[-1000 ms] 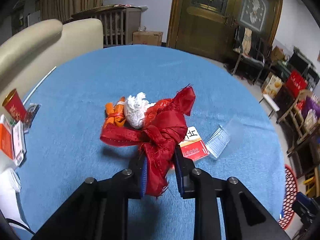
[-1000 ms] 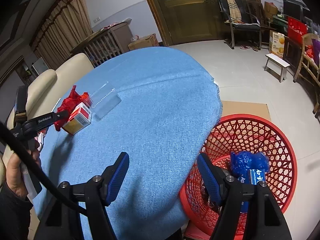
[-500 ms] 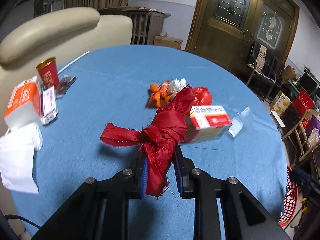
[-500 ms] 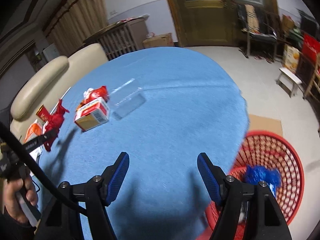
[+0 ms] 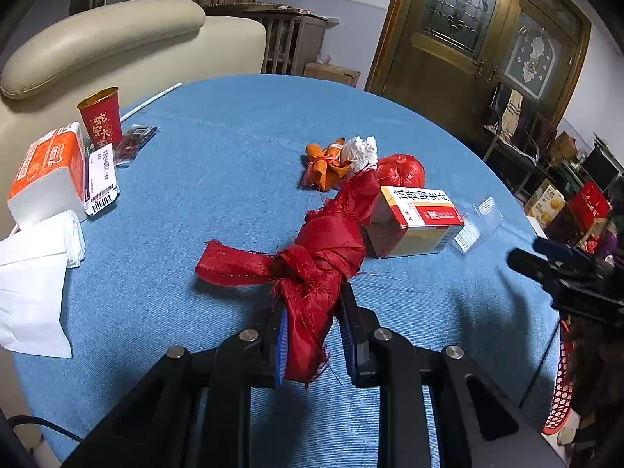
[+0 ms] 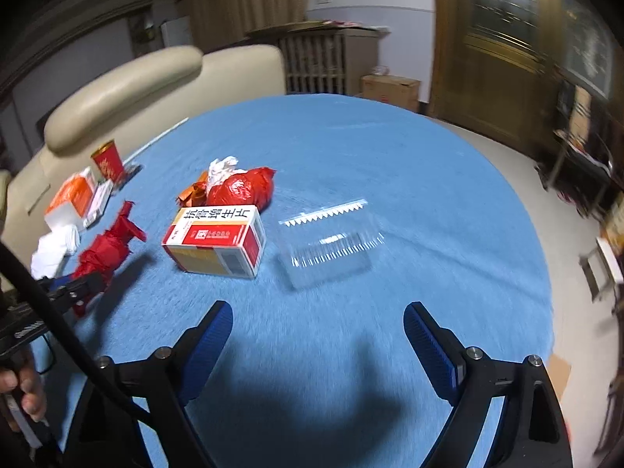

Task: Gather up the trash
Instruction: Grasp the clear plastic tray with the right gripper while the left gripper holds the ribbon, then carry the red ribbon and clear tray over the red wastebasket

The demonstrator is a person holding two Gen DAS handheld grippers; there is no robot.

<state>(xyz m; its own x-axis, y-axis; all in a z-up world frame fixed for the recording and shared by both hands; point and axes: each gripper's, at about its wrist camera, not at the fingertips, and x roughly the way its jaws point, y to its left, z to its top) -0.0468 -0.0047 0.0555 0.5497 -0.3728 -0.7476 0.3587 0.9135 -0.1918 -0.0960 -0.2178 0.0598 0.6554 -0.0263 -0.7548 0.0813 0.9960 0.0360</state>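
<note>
My left gripper (image 5: 314, 335) is shut on a knotted red ribbon (image 5: 312, 257), which hangs just above the blue tablecloth (image 5: 218, 163). Beyond it lie a red-and-yellow medicine box (image 5: 417, 222), a red plastic bag (image 5: 401, 169), an orange wrapper (image 5: 325, 162) and a crumpled white tissue (image 5: 360, 150). My right gripper (image 6: 316, 316) hovers over the cloth, its jaws opening with nothing between them. A clear plastic clamshell (image 6: 331, 249) lies just ahead of it, with the medicine box (image 6: 216, 240) to its left. The ribbon (image 6: 105, 249) shows at far left.
A red paper cup (image 5: 100, 117), an orange tissue pack (image 5: 46, 167) and white napkins (image 5: 35, 273) sit at the table's left edge. A cream sofa (image 5: 117, 39) stands behind. The red mesh basket (image 5: 561, 386) is on the floor past the table's right edge.
My right gripper swung from the red basket back over the table to face the clear clamshell, and its jaws widened. My left gripper drew the ribbon back from the trash pile.
</note>
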